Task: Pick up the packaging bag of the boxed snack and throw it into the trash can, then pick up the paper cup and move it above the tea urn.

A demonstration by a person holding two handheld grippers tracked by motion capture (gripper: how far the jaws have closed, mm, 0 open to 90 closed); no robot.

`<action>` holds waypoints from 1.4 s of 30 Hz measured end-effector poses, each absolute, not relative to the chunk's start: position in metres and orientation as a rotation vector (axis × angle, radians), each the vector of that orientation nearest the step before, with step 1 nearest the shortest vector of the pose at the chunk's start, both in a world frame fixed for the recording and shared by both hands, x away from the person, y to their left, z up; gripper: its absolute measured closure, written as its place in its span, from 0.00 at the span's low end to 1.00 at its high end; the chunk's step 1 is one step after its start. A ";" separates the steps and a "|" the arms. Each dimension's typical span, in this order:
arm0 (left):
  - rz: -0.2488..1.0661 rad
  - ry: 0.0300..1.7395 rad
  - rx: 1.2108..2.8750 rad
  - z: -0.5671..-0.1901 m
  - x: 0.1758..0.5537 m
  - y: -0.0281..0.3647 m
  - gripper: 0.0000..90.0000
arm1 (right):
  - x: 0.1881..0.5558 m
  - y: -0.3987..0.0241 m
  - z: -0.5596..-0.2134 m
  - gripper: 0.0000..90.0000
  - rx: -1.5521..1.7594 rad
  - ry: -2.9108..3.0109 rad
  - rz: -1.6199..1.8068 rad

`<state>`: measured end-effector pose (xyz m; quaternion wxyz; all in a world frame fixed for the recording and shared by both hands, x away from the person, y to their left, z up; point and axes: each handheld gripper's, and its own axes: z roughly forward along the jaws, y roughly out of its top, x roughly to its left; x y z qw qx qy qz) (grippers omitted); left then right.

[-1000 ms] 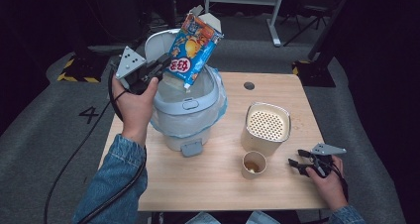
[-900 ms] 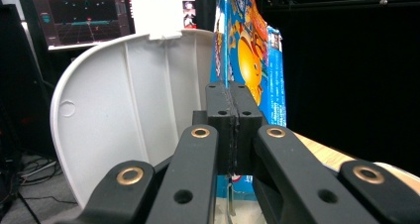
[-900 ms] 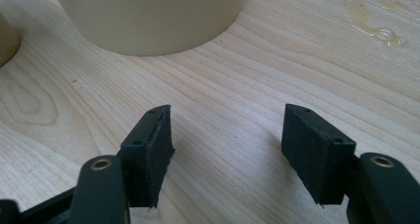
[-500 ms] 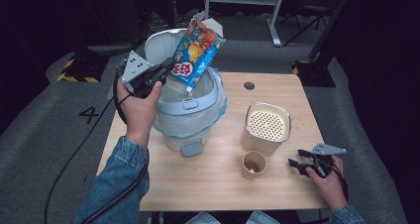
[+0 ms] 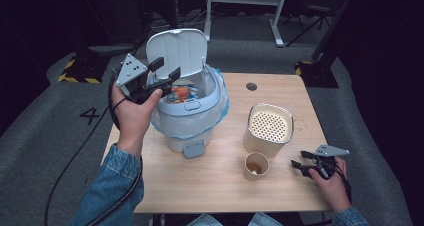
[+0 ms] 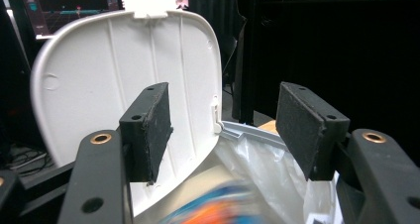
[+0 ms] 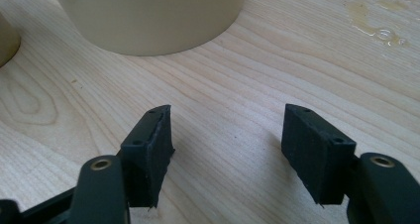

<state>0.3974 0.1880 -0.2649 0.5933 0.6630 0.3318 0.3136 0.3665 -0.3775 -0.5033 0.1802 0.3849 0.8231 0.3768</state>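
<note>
The left tool, jaws just opened and empty, hovers over the bin where the snack bag lies, while the right tool rests open on the tabletop.

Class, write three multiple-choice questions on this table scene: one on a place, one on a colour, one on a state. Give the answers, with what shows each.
1. Where is the snack bag?
A. on the floor
B. inside the bin
C. on a chair

2. What colour is the bin's lid?
A. white
B. red
C. black

3. How does the lid stand?
A. shut
B. taken off and laid flat
C. raised open

Answers:
1. B, the snack bag lies down in the lined bin.
2. A, the lid's inner face is plain white.
3. C, the lid stands upright behind the bin's mouth.
</note>
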 end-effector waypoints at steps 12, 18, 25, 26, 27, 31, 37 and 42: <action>0.616 0.683 1.675 -0.269 0.366 0.212 0.39 | 0.366 -0.377 -0.503 0.41 1.088 2.325 1.066; 0.574 0.639 1.763 -0.278 0.351 0.213 0.36 | 0.366 -0.377 -0.503 0.41 1.088 2.325 1.065; 0.552 0.665 1.812 -0.301 0.334 0.218 0.31 | 0.366 -0.377 -0.503 0.41 1.088 2.325 1.064; 0.550 0.673 1.814 -0.306 0.332 0.219 0.31 | 0.366 -0.377 -0.503 0.41 1.088 2.326 1.064; 0.546 0.680 1.817 -0.310 0.329 0.221 0.31 | 0.367 -0.378 -0.503 0.41 1.087 2.326 1.064; 0.518 0.716 1.835 -0.333 0.323 0.225 0.30 | 0.366 -0.377 -0.503 0.41 1.088 2.326 1.064; 0.462 0.775 1.885 -0.374 0.329 0.230 0.30 | 0.366 -0.377 -0.503 0.39 1.082 2.332 1.060; 0.409 0.811 1.887 -0.397 0.333 0.230 0.26 | 0.366 -0.376 -0.503 0.33 1.120 2.311 1.043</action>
